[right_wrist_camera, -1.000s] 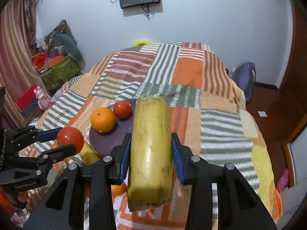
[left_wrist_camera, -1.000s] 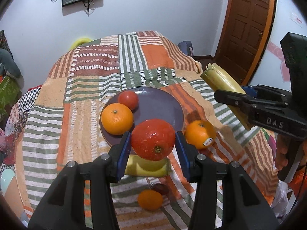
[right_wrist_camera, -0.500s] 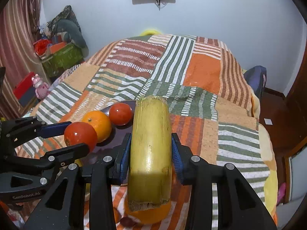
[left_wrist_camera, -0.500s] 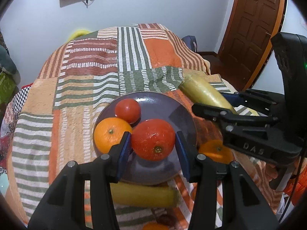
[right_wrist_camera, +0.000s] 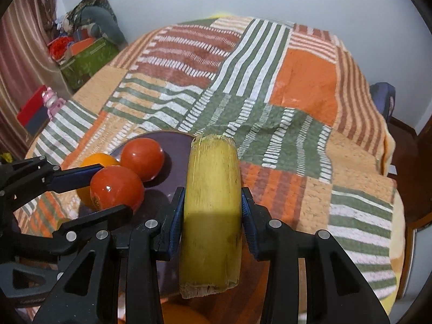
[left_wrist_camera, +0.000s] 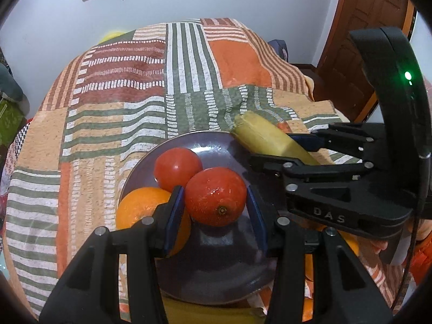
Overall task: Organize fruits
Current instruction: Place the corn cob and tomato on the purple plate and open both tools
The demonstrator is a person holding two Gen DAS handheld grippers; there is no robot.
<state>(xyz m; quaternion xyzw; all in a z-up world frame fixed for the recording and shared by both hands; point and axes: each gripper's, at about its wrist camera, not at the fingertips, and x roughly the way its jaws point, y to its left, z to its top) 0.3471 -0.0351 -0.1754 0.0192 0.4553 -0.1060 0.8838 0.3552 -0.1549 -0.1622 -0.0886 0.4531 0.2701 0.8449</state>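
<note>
Left hand-held gripper (left_wrist_camera: 216,202): clamped on 1 glossy red-orange fruit (left_wrist_camera: 215,196), held over the dark purple plate (left_wrist_camera: 216,264). Ahead of it on the plate: 1 red tomato (left_wrist_camera: 176,168), 1 orange (left_wrist_camera: 143,210). Right hand-held gripper (right_wrist_camera: 213,210): clamped on 1 yellow cut stalk piece (right_wrist_camera: 212,216), fibrous ends, over the plate's right edge.
</note>
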